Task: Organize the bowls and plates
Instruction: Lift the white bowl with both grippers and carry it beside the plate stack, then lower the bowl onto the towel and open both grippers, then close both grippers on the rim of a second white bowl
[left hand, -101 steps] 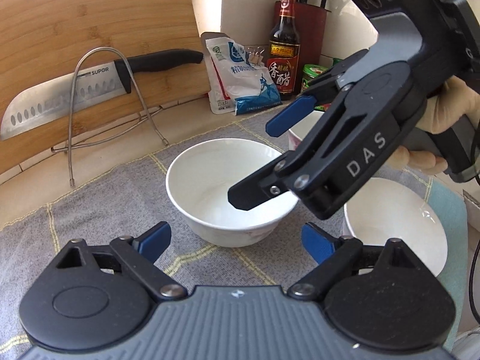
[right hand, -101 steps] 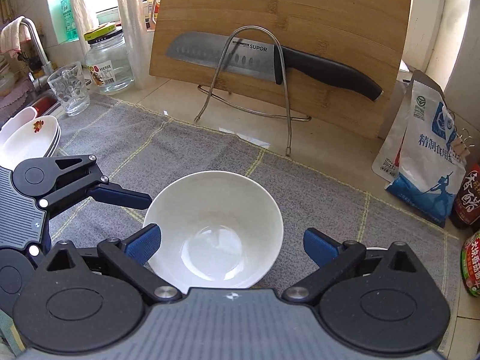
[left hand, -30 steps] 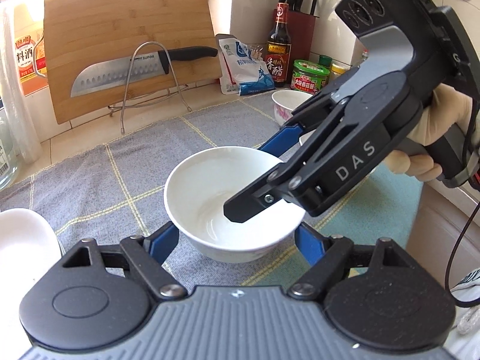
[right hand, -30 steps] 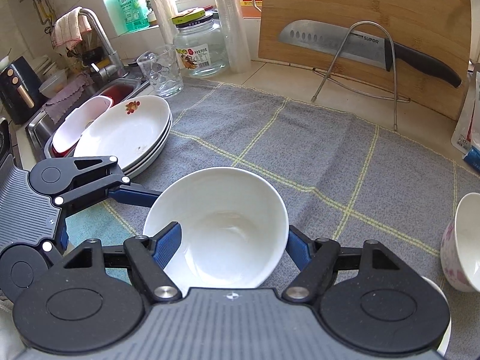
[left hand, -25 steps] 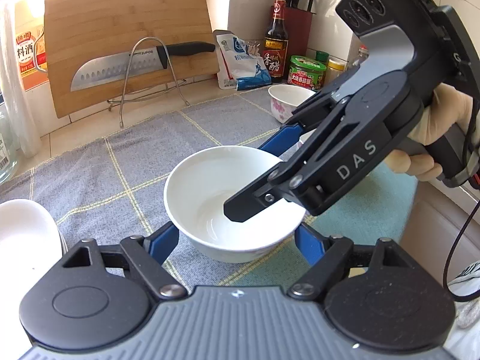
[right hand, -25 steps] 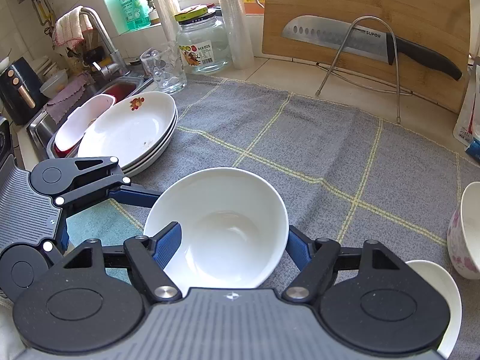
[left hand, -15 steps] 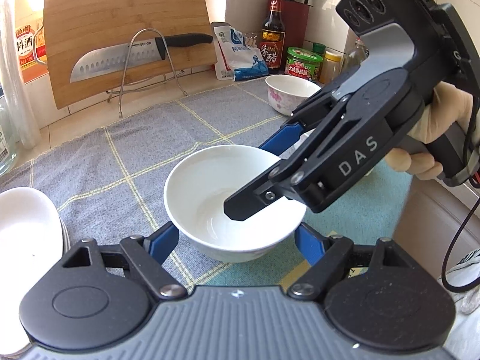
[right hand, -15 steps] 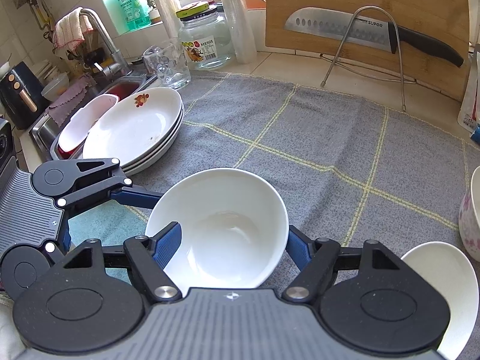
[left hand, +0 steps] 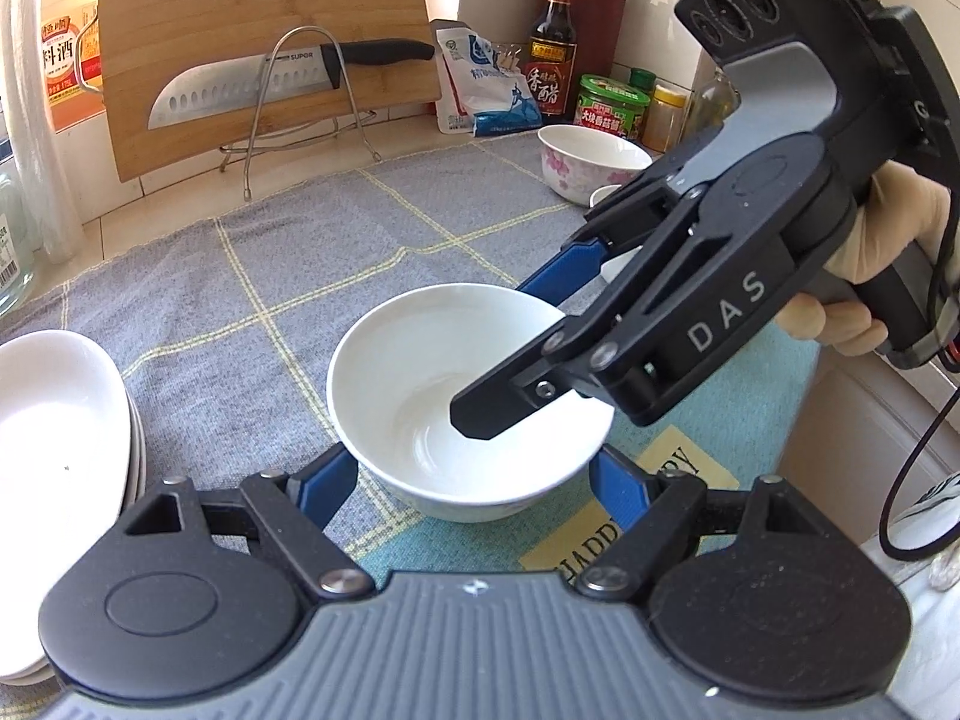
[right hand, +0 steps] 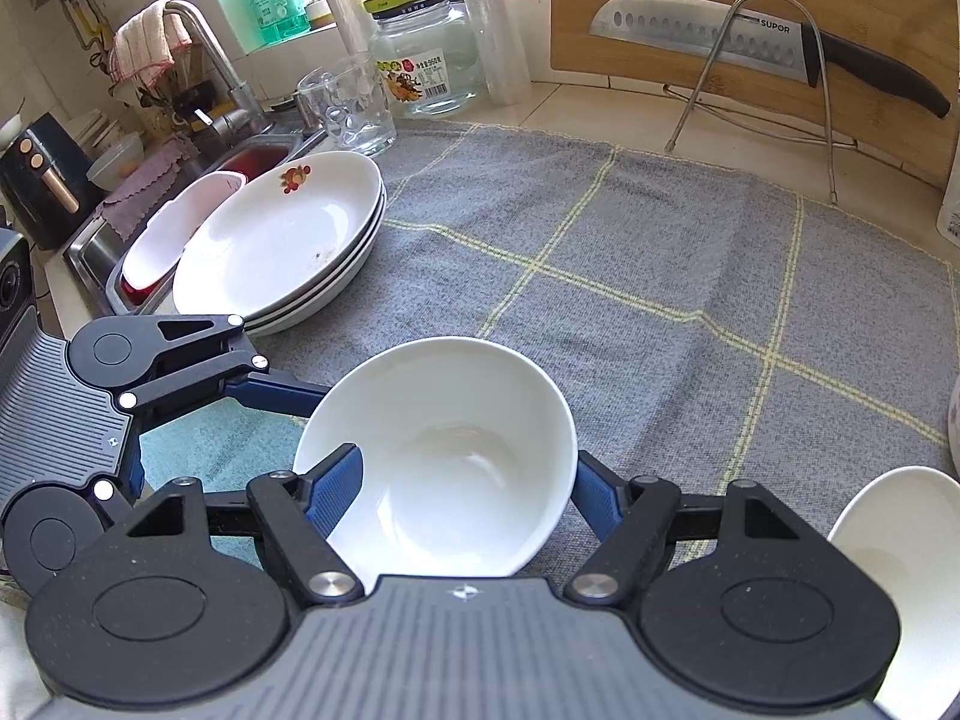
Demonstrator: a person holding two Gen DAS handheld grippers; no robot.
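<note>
A plain white bowl point(left hand: 420, 372) is clamped from two sides above the front edge of the grey cloth point(left hand: 252, 276). My left gripper point(left hand: 474, 483) is shut on the white bowl, its blue pads pressed on the outer wall. From the right, my right gripper point(left hand: 504, 354) reaches in, one finger over the rim and one behind. In the right wrist view my right gripper point(right hand: 465, 492) hugs the same bowl point(right hand: 456, 450), and a left finger point(right hand: 276, 389) touches its rim. A stack of white plates point(right hand: 282, 246) lies to the left.
A floral bowl point(left hand: 591, 162) and a second white bowl point(right hand: 900, 546) stand to the right on the cloth. A knife on a wire rack point(left hand: 288, 78) leans on a cutting board at the back. A glass jar point(right hand: 426, 60), a tumbler and the sink point(right hand: 150, 228) lie beyond the plates.
Both grippers have closed on the white bowl and carried it from near the cutting board toward the front left. The plate stack now shows close by.
</note>
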